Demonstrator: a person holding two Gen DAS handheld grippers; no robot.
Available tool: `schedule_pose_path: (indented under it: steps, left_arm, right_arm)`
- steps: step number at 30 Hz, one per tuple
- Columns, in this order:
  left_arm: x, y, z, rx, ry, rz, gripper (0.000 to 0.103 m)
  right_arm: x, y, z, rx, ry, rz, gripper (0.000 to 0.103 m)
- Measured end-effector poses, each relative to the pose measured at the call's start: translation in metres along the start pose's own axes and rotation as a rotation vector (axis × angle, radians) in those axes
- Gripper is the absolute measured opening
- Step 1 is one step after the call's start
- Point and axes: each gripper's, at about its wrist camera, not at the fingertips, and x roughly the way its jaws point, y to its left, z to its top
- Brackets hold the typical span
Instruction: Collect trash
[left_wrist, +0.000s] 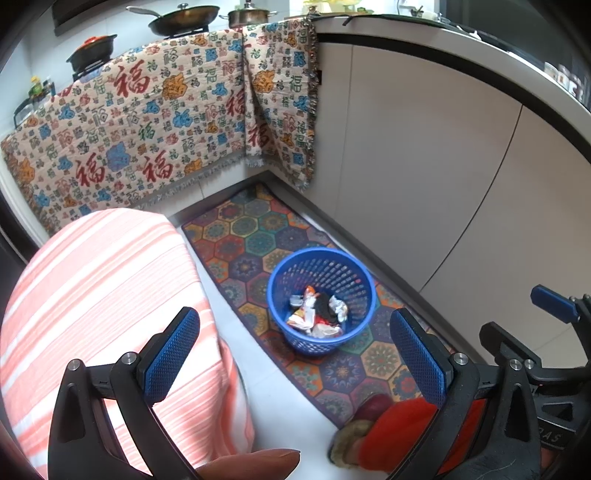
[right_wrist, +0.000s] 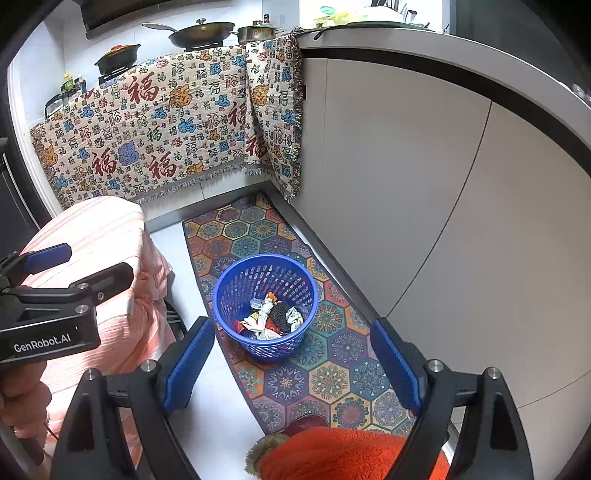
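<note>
Trash already in the basket, both hand-held grippers empty

Trash, a small heap of crumpled wrappers and paper scraps (left_wrist: 317, 314), lies at the bottom of the round blue plastic basket with perforated walls (left_wrist: 280, 273). The basket stands upright on a long mat with colourful hexagon patterns (right_wrist: 328, 380), on the pale tiled floor (right_wrist: 218, 417). The left hand-held gripper (left_wrist: 295, 358) is wide open with nothing between its blue pads, and the right hand-held gripper (right_wrist: 291, 369) is the same, wide and empty. Both hover above the basket, apart from it.

I judge the collecting is nearly finished or finished; no loose trash is visible on the floor. The risk now is the light basket: if a gripper comes down on the rim on one side only, the basket may tip and spill the wrappers on the mat. The mat may also slide on the smooth tiles if it is pushed.

The room is a narrow kitchen corner. White cabinet doors (right_wrist: 406, 184) run along the right. At the far side a patterned cloth with red characters (left_wrist: 147, 140) hangs from the bench, where dark pans (left_wrist: 184, 16) stand. On the near left is something covered by pink striped fabric (left_wrist: 103, 288). The person's orange fluffy slipper (right_wrist: 343, 454) is at the near edge.
</note>
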Motion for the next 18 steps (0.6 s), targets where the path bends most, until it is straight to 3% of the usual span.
schedule_pose_path:
  steps: [18]
  left_arm:
    - [0.0019,-0.0041,0.0004,0.001,0.006,-0.005,0.102]
  right_arm:
    - [-0.0002,-0.0001,-0.0010,0.002,0.002,-0.001,0.088]
